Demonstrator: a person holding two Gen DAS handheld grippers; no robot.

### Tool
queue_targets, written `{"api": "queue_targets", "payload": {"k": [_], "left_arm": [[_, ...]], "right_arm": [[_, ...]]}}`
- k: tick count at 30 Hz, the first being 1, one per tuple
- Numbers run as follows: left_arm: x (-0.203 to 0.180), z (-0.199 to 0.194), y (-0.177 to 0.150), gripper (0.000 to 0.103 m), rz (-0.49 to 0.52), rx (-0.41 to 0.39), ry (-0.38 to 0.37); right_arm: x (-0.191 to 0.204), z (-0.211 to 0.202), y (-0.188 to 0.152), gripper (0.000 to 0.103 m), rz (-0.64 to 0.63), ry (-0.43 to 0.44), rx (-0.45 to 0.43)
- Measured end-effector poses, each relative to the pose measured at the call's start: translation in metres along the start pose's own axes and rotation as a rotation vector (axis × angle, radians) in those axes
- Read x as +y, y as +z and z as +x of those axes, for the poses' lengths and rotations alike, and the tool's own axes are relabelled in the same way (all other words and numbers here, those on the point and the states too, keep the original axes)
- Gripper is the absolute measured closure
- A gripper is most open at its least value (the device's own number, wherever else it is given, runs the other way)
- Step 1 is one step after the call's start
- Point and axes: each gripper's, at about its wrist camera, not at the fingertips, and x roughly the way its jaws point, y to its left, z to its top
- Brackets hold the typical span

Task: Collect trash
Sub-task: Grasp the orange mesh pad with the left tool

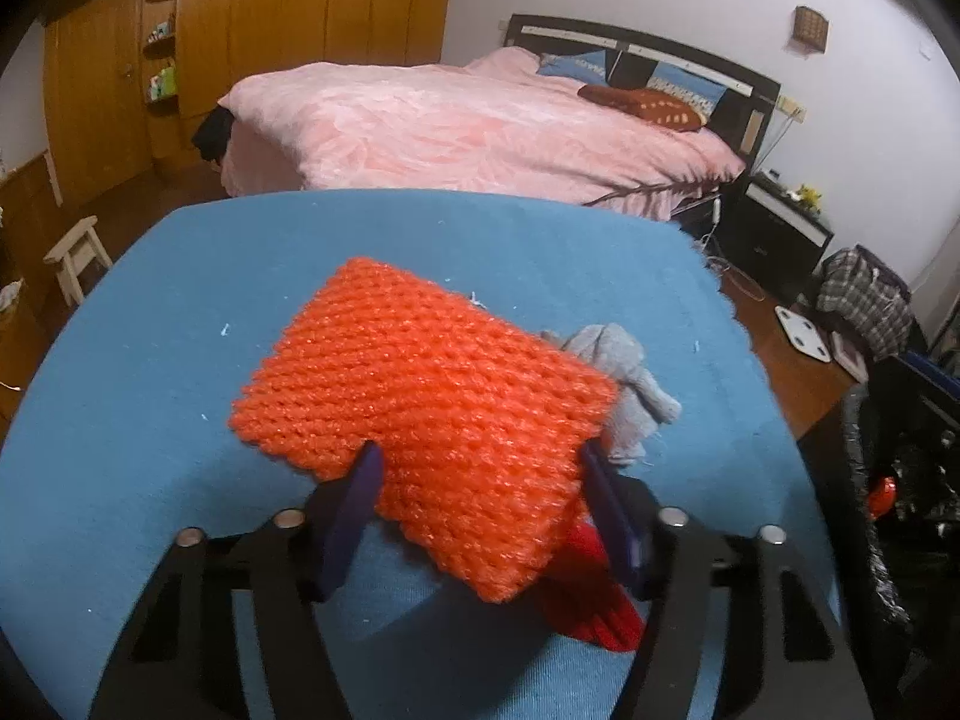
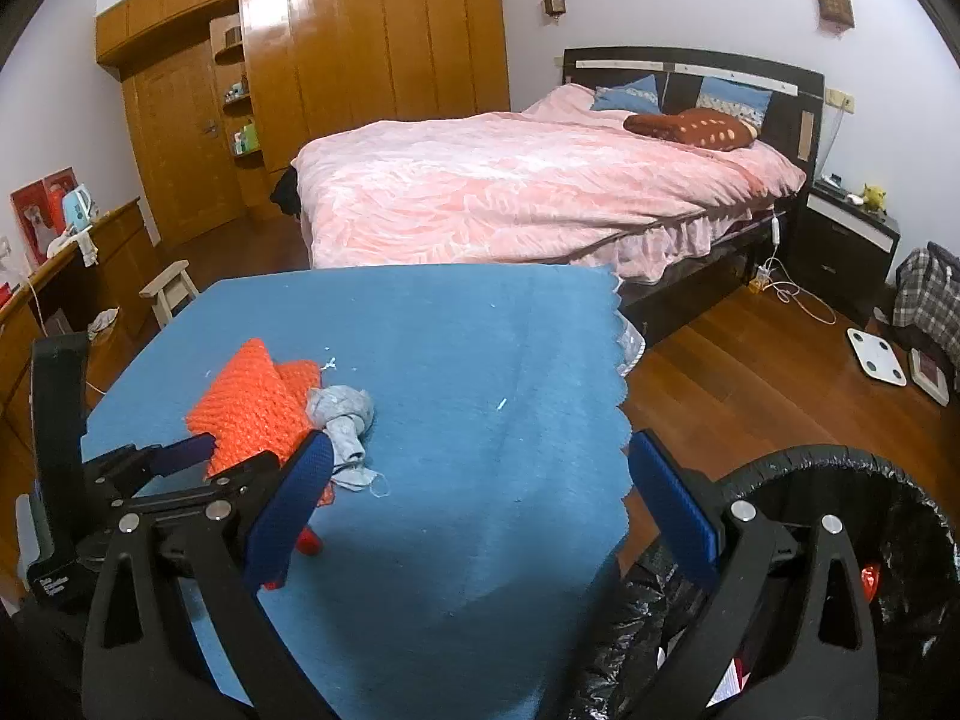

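gripping a knobbly orange foam net (image 1: 420,414), the left tool (image 1: 477,468); right tool (image 2: 477,480) gapes empty.

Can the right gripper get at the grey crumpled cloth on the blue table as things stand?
Probably yes, though not cleanly. The right gripper is open and empty, and the blue table ahead is bare. But the grey crumpled cloth touches the orange foam net, which the left gripper already straddles, crowding that side.

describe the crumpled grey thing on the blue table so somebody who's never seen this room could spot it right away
In front of the pink bed stands a table under a blue cloth. On its left part lies an orange foam net, and the grey wad sits against that net's right edge. It is the only pale, crumpled piece there.
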Motion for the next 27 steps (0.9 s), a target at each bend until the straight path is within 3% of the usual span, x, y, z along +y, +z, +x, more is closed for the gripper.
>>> {"api": "queue_targets", "payload": {"k": [9,18,20,22,27], "left_arm": [[0.017,-0.029,0.002,0.061,-0.025,-0.051,-0.01],[0.04,-0.051,-0.015,0.063,0.004,-0.028,0.013],[0.048,-0.053,-0.022,0.061,-0.004,-0.009,-0.006],[0.054,-0.057,-0.027,0.042,-0.011,0.004,-0.015],[0.059,-0.068,-0.033,0.027,-0.026,-0.002,-0.066]], "right_arm": [[0.013,0.003,0.001,0.007,-0.015,0.021,0.001],[0.032,0.012,-0.005,0.007,-0.044,0.051,0.031],[0.037,0.015,-0.009,0.007,-0.048,0.055,0.04],[0.041,0.017,-0.014,0.007,-0.052,0.058,0.05],[0.047,0.019,-0.018,0.007,-0.058,0.059,0.064]]}}
